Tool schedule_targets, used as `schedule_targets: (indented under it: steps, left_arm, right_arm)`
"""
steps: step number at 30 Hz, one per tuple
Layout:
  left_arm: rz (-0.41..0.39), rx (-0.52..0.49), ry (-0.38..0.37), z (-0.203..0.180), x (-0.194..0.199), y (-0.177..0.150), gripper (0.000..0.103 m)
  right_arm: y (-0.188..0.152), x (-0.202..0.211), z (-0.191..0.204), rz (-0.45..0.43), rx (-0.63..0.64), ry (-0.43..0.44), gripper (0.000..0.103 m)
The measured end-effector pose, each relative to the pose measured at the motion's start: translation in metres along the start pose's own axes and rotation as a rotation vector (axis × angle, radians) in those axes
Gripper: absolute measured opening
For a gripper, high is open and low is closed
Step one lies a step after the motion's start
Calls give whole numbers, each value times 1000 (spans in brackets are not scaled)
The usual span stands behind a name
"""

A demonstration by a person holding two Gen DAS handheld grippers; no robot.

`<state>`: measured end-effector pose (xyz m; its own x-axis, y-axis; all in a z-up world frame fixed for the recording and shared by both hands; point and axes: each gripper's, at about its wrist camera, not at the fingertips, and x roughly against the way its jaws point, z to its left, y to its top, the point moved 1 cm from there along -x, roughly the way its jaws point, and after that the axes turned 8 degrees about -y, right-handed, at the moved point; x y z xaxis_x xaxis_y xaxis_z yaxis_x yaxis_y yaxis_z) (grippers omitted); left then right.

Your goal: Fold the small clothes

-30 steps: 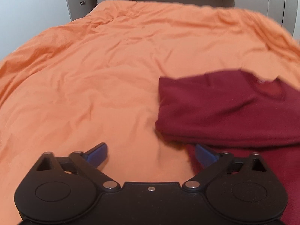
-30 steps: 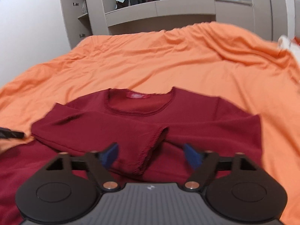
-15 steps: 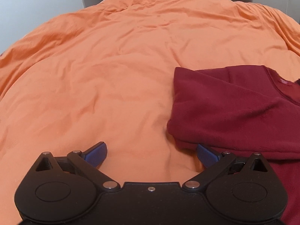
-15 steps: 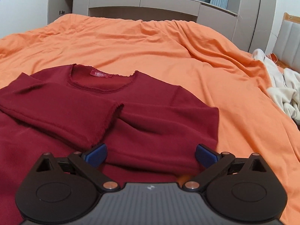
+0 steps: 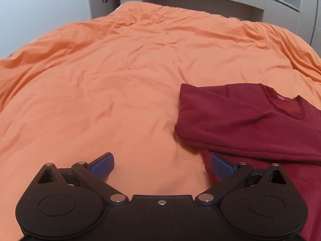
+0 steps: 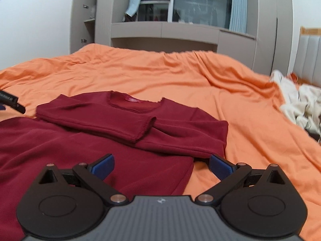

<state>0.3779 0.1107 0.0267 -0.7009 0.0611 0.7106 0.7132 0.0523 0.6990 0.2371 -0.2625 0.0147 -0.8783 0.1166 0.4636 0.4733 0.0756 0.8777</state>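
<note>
A dark red long-sleeved top (image 6: 128, 132) lies flat on the orange bedcover (image 6: 200, 80), neck away from me, both sleeves folded across the chest. In the left wrist view the top (image 5: 250, 124) lies at the right. My left gripper (image 5: 161, 163) is open and empty, low over the bedcover (image 5: 100, 90) at the top's left side edge. My right gripper (image 6: 161, 163) is open and empty, over the top's lower right part, its right finger (image 6: 220, 165) beyond the right side edge.
A heap of cream clothes (image 6: 297, 104) lies at the bed's right side. A beige wall unit (image 6: 160, 30) with a window stands beyond the bed. The left gripper's edge (image 6: 10, 100) shows at far left in the right wrist view.
Both grippers have drawn back toward the near end of the top. The right wrist view has swung and tilted up, showing more of the wall unit. Both stayed open.
</note>
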Motion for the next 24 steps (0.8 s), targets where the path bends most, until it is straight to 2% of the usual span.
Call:
schedule_targets:
  steps: [3, 8, 12, 17, 24]
  left_arm:
    - [-20, 20, -32, 4, 16, -12, 102]
    - [-78, 39, -71, 9, 52, -39, 102]
    - [-149, 17, -95, 9, 87, -69, 102]
    - [-196, 22, -103, 5, 119, -105, 102]
    - [-211, 65, -147, -2, 142, -141, 102]
  right_arm:
    - [-9, 21, 6, -23, 22, 1, 103]
    - [-30, 51, 4, 4, -13, 8, 103]
    - [-51, 73, -8, 19, -116, 56, 103]
    - [-68, 103, -15, -7, -230, 141, 103]
    - [-83, 131, -6, -31, -261, 200, 103]
